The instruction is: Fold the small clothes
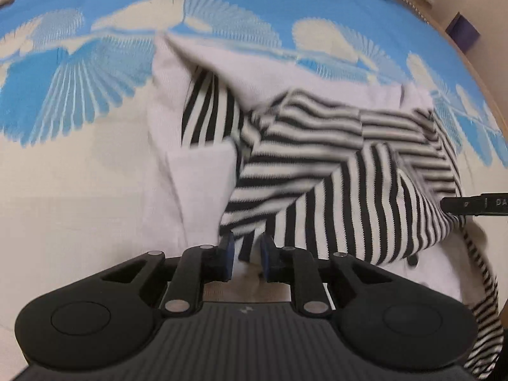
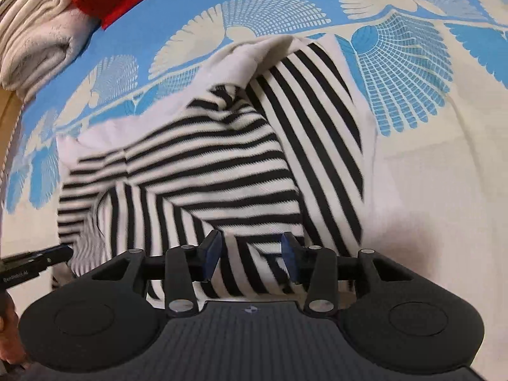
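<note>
The crumpled black-and-white striped knit garment [image 1: 317, 171] lies mid-bed on the blue-and-cream patterned bedspread [image 1: 63, 190]. My left tongs [image 1: 247, 255] pinch its near hem; my right tongs [image 2: 251, 255] straddle striped cloth, spread apart, gripping nothing.

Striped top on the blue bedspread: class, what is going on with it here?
A person is folding a striped top on a blue and white bedspread with two hand-held tools. The left tool pinches the top's near edge. The right tool stands open over the cloth. The top lies bunched, half folded.
</note>
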`<state>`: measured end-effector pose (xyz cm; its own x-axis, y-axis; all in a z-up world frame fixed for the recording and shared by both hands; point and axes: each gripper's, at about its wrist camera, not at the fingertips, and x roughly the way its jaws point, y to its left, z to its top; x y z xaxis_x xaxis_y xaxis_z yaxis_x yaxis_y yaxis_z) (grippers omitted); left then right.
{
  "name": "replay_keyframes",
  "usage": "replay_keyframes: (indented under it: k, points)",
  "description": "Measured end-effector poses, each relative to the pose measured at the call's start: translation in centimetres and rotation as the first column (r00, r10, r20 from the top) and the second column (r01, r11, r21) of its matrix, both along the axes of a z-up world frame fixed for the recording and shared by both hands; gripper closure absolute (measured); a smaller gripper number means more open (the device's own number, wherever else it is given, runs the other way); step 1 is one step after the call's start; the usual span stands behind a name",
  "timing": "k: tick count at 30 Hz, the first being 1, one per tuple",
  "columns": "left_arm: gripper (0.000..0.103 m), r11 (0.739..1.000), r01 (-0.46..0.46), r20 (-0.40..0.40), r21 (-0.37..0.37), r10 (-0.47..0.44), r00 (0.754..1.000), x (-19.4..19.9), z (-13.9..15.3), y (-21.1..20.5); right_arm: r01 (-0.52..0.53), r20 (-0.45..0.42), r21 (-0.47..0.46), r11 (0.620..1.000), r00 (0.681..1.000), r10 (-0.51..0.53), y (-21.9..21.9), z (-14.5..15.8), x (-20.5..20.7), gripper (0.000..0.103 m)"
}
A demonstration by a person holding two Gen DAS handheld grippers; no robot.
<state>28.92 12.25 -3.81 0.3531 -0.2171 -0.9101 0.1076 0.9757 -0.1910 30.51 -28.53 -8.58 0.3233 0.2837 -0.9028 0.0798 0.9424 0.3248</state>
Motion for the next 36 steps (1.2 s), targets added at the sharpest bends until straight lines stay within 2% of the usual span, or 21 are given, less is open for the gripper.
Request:
replay_keyframes:
  k: [1,3,6,9,12,15,17,18,20,22,23,25,27,30,32,34,35,36]
  points:
    - [0.083,1.000,-0.020,0.006,0.000,0.020,1.000,-0.6,0.2,0.2,-0.009,-0.003,-0.013,1.000,1.000,0.009,0.1,-0.3,-0.4,0.059]
    - [0.081,0.996,-0.070,0.022,0.047,0.069,0.997,-2.7,2.1,0.9,0.043,-0.013,-0.062,0.997,0.999,-0.044,-0.3,0.6,-1.7,0.059]
    - [0.078,0.997,-0.082,0.102,0.011,0.080,0.992,-6.5,6.0,1.7,0.104,0.109,-0.079,0.991,0.989,-0.095,-2.0,5.6,-5.0,0.059]
    - [0.076,0.996,-0.091,0.161,-0.010,0.092,0.983,-10.6,9.6,2.4,0.166,0.247,-0.053,0.985,0.958,-0.148,-4.6,10.7,-9.7,0.055]
    - [0.065,0.995,-0.099,0.196,-0.027,0.102,0.975,-15.8,11.4,2.7,0.225,0.311,0.007,0.974,0.926,-0.216,-6.8,12.9,-15.3,0.049]
    - [0.055,0.986,-0.151,0.195,-0.066,0.161,0.967,-20.3,10.7,3.1,0.244,0.321,0.043,0.969,0.915,-0.244,-8.1,11.5,-20.3,0.049]
    - [0.051,0.973,-0.210,0.175,-0.094,0.224,0.959,-22.6,9.4,3.3,0.264,0.303,0.019,0.964,0.917,-0.257,-8.5,9.3,-23.0,0.049]
    - [0.043,0.968,-0.230,0.163,-0.099,0.244,0.956,-23.4,8.3,3.1,0.279,0.300,0.006,0.960,0.915,-0.268,-8.5,8.4,-24.1,0.049]
    - [0.036,0.957,-0.279,0.130,-0.077,0.287,0.949,-24.5,6.0,2.9,0.301,0.274,-0.008,0.954,0.918,-0.287,-8.4,6.2,-25.6,0.049]
    - [0.036,0.941,-0.331,0.060,-0.067,0.335,0.940,-25.0,4.0,3.1,0.337,0.198,0.003,0.942,0.923,-0.330,-8.4,4.7,-25.9,0.049]
    - [0.037,0.928,-0.364,0.011,-0.081,0.366,0.930,-25.1,3.0,3.4,0.336,0.190,0.033,0.941,0.922,-0.336,-8.4,4.3,-25.8,0.049]
    - [0.039,0.909,-0.408,-0.057,-0.085,0.404,0.913,-25.2,1.9,4.0,0.321,0.158,0.020,0.947,0.934,-0.320,-7.9,3.6,-25.7,0.049]
    - [0.039,0.918,-0.389,-0.082,-0.073,0.384,0.920,-25.1,1.4,4.1,0.310,0.122,-0.023,0.951,0.945,-0.305,-7.6,2.6,-25.5,0.049]
    - [0.039,0.937,-0.343,-0.115,-0.062,0.334,0.935,-25.3,0.4,3.4,0.294,0.064,-0.038,0.955,0.954,-0.291,-7.3,1.4,-25.4,0.049]
    - [0.039,0.951,-0.308,-0.096,-0.028,0.304,0.948,-25.6,0.1,2.4,0.278,0.052,-0.060,0.959,0.960,-0.275,-7.0,1.0,-25.2,0.049]
    - [0.039,0.969,-0.245,-0.049,0.038,0.247,0.968,-25.6,0.0,0.8,0.262,0.050,-0.086,0.961,0.965,-0.258,-6.6,0.7,-25.1,0.049]
    - [0.044,0.973,-0.217,-0.023,0.076,0.219,0.975,-25.7,0.1,0.1,0.257,0.046,-0.094,0.962,0.966,-0.254,-6.4,0.5,-25.1,0.049]
    - [0.071,0.975,-0.191,-0.005,0.118,0.192,0.981,-25.6,-0.2,-0.5,0.254,0.044,-0.097,0.962,0.967,-0.251,-6.3,0.4,-25.0,0.049]
